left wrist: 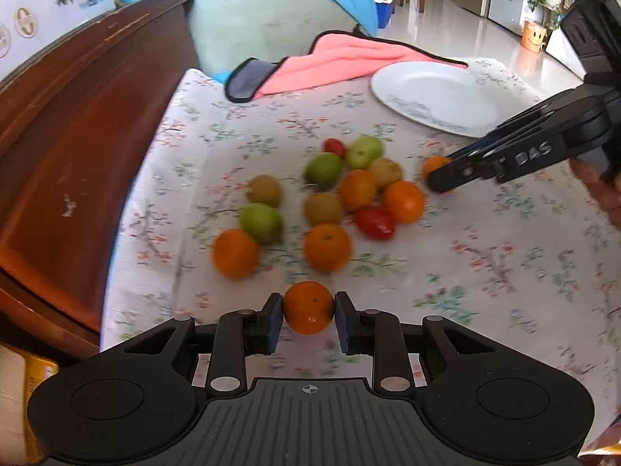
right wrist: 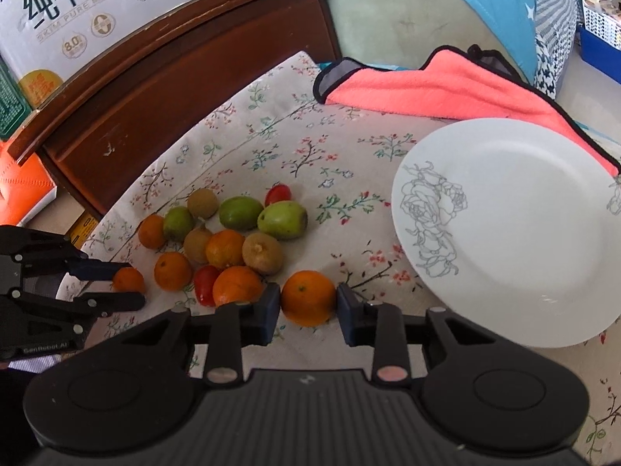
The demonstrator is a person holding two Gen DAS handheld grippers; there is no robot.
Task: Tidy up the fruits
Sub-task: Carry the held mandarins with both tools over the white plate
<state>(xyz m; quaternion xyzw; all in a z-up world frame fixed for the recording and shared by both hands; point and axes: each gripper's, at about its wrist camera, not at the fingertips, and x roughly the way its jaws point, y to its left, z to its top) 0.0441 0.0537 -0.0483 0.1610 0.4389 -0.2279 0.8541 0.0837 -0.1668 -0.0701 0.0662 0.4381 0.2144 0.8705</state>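
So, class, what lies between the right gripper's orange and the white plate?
Right wrist view: one finger of the right gripper, then bare floral tablecloth up to the plate.

You see: cream tablecloth (right wrist: 295, 147) with red-and-green floral sprigs; white plate (right wrist: 516, 233) with grey line-drawn roses; coral towel (right wrist: 427, 89) edged black; orange mandarins (right wrist: 227, 248), green jujubes (right wrist: 282, 219), brown kiwis (right wrist: 263, 252), red tomatoes (right wrist: 278, 194).

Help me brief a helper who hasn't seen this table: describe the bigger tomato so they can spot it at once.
Start at the white plate on the flowered tablecloth, then look to the pile of fruit beside it. At the pile's near edge lies the bigger tomato, wedged between two oranges. It is glossy red and oblong, while its neighbours are orange, green or brown; the only other red one is smaller, at the far edge.
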